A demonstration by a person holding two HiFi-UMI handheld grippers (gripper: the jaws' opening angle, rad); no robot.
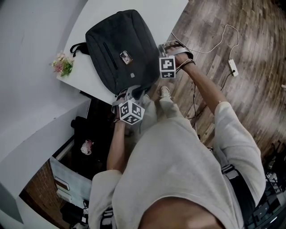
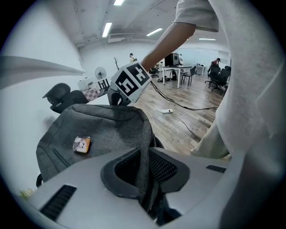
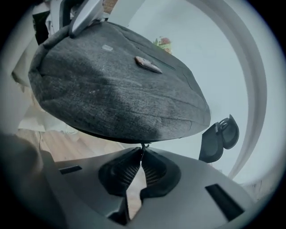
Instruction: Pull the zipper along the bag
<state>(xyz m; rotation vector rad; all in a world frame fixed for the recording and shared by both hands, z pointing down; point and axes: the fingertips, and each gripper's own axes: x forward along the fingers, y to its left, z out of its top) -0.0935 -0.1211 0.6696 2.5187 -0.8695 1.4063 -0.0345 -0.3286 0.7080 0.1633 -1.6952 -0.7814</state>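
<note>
I have the left gripper (image 2: pixel 145 169) clamped on the bag (image 1: pixel 117 44) edge, right gripper (image 3: pixel 142 156) closed tight on its zipper pull (image 3: pixel 144 146), bag lying on the worktop (image 1: pixel 91 78).

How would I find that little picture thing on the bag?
Find the white table, then the dark grey bag lying on it. Near the middle of the bag's front panel sits a small rectangular badge, the only colourful spot on the plain fabric.

Bag (image 1: pixel 118 49) is done in dark heathered grey, table (image 1: pixel 147 11) is seen in white, floor (image 1: pixel 250 53) is laid in brown wood planks, and left cube (image 1: pixel 131 112) and right cube (image 1: pixel 167 68) are covered in black-and-white squares.
</note>
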